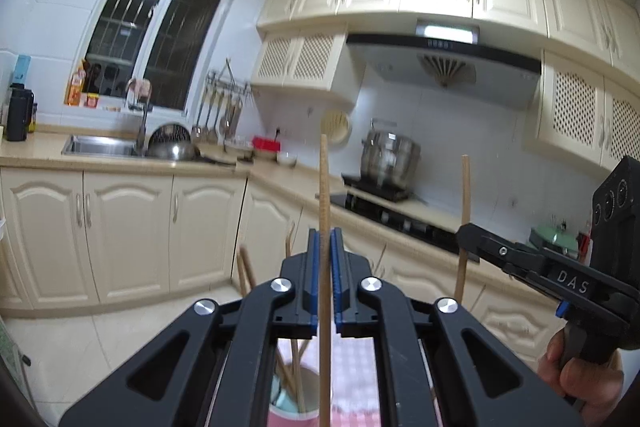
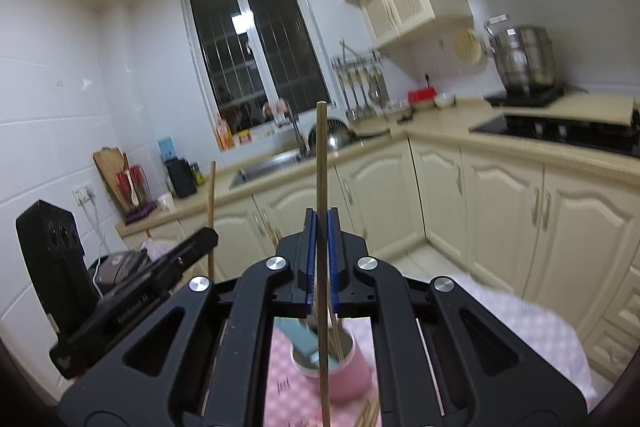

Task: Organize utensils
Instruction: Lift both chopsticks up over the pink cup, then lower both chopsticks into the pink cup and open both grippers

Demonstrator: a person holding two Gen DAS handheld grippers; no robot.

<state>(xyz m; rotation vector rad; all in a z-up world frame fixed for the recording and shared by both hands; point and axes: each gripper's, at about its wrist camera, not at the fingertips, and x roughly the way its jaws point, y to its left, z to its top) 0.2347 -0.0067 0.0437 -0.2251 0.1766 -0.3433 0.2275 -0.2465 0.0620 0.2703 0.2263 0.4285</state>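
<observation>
In the left wrist view the left tongs (image 1: 325, 247) pinch 1 upright chopstick (image 1: 324, 187) above the pink cup (image 1: 298, 407) on the checkered desk (image 1: 356, 359), and in the right wrist view the right tongs (image 2: 321, 227) pinch another chopstick (image 2: 321, 155) over this cup (image 2: 344, 375).

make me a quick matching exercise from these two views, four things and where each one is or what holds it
Things:
1. left chopstick
2. right chopstick
3. pink cup
4. steel pot

Places:
A. on the stove
B. clamped upright in the left gripper
C. on the checked cloth, below the jaws
D. clamped upright in the right gripper

Pairs: 1-B, 2-D, 3-C, 4-A
</observation>
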